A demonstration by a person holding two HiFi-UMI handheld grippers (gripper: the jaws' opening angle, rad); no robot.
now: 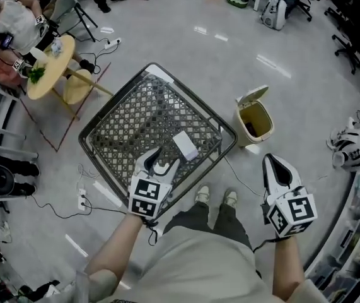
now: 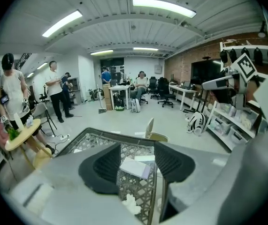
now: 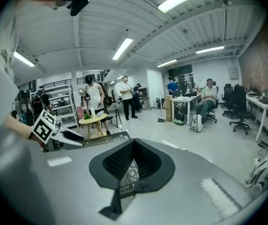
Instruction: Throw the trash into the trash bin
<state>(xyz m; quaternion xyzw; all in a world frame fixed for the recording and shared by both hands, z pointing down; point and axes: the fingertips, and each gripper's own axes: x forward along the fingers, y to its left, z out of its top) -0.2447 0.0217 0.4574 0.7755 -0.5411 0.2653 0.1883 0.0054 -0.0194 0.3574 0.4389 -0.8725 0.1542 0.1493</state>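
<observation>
A flat white box lies in a black wire-mesh basket on the floor. My left gripper hovers over the basket's near rim, open, with the box showing beyond the gap between its pads and not touched. A crumpled white scrap lies lower in the mesh. The beige trash bin, its lid raised, stands just right of the basket and shows past the basket's rim in the left gripper view. My right gripper is shut and empty, near the bin's front side; its pads meet in the right gripper view.
A round wooden table with a person beside it stands at the far left. Power strips and cables trail on the floor left of the basket. The person's shoes are just behind the basket. Shelves and a white helmet line the right side.
</observation>
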